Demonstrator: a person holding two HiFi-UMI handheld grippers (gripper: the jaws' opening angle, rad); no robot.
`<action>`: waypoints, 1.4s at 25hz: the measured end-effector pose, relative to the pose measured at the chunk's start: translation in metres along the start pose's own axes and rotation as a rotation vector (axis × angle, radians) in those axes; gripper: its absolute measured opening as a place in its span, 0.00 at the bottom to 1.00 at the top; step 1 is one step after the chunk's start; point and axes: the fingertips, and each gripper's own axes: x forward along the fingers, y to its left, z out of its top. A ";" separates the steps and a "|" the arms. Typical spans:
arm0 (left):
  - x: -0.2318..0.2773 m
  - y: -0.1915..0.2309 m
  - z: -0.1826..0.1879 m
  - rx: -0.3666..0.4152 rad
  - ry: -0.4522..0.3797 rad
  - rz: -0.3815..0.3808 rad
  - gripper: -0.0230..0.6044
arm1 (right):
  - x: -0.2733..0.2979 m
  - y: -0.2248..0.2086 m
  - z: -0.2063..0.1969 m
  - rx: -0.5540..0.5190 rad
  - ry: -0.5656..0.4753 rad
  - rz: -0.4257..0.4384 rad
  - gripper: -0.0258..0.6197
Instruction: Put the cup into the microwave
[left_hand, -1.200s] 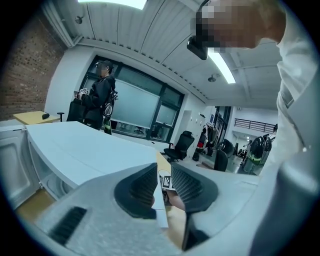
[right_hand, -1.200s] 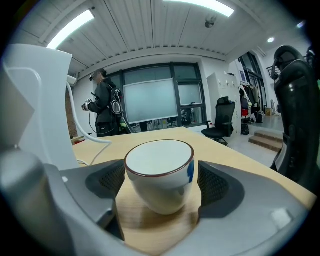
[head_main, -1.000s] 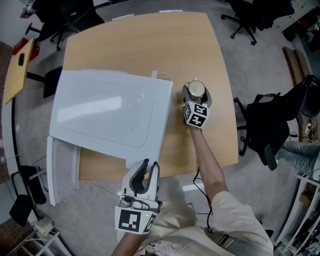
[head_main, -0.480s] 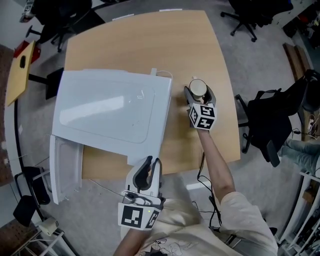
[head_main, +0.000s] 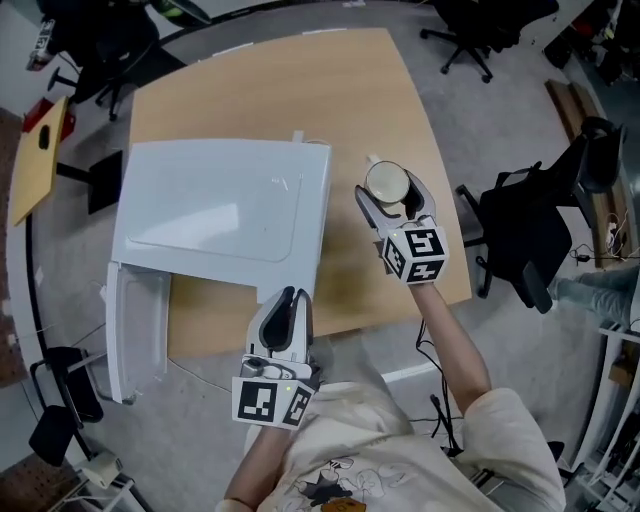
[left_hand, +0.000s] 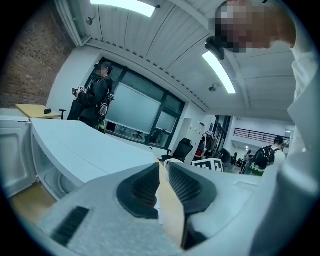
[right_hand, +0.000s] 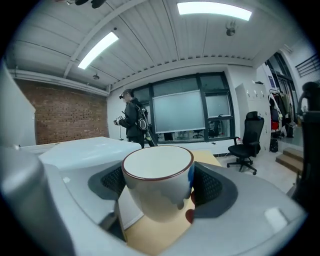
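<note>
Right hand-held gripper (head_main: 388, 190) clamps the cup (head_main: 386, 180) beside the microwave (head_main: 220, 210).

Right gripper (head_main: 389, 190) is up off the table (head_main: 280, 90) now, with the cup (head_main: 386, 180) clamped between its jaws. The cup stood on the wood right of the microwave (head_main: 220, 210) before; now I see it raised clear, still on the microwave's right side but a bit farther toward its front. Left gripper (head_main: 292, 298) has crept slightly nearer the microwave's front right corner.
</note>
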 end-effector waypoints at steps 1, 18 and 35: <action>-0.003 0.003 0.003 0.003 -0.006 -0.008 0.13 | -0.010 0.009 0.009 -0.006 -0.004 0.003 0.66; -0.089 0.076 0.028 0.003 -0.028 -0.092 0.08 | -0.131 0.216 0.092 -0.040 -0.101 0.093 0.66; -0.193 0.192 0.016 0.020 -0.003 0.075 0.04 | -0.104 0.406 0.017 -0.017 -0.038 0.286 0.66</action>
